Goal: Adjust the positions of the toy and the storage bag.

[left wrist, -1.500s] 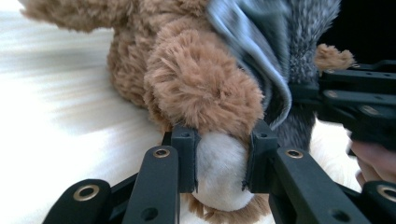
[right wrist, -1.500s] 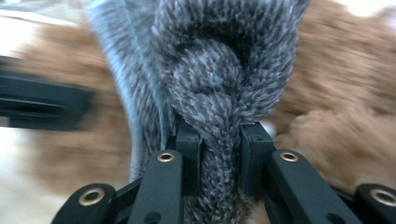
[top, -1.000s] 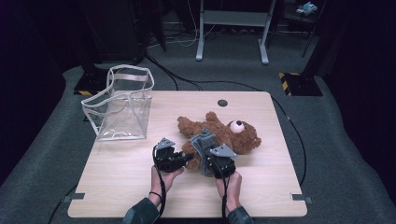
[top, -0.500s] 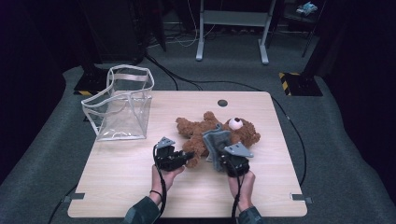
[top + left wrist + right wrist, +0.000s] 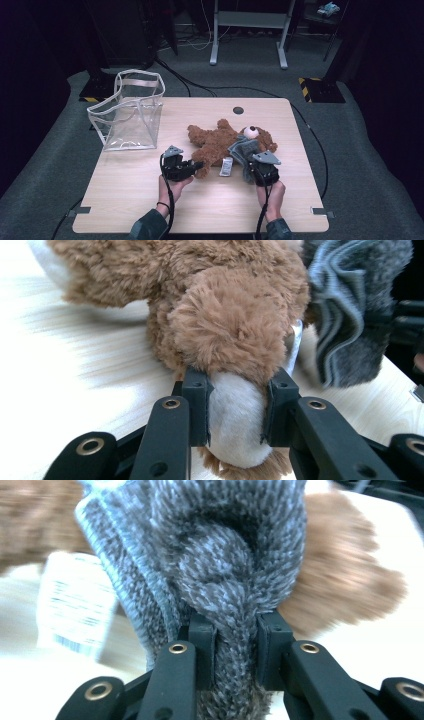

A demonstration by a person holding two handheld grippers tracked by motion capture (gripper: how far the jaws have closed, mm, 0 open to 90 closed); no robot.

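The teddy bear [image 5: 220, 142] lay mid-bench, its paw clamped by the left hand-held gripper [image 5: 196, 166] at 7 o'clock, its grey knitted garment [image 5: 244, 150] pinched by the right hand-held gripper [image 5: 252, 169] at 5 o'clock, a clear bag [image 5: 131, 117] at 10 o'clock.

A small white tag [image 5: 75, 605] hung from the brown teddy bear [image 5: 220, 142]. It had rows of tiny dark print and what may have been a barcode near its bottom edge. The print was too blurry to read. No other words or numbers could be read anywhere.
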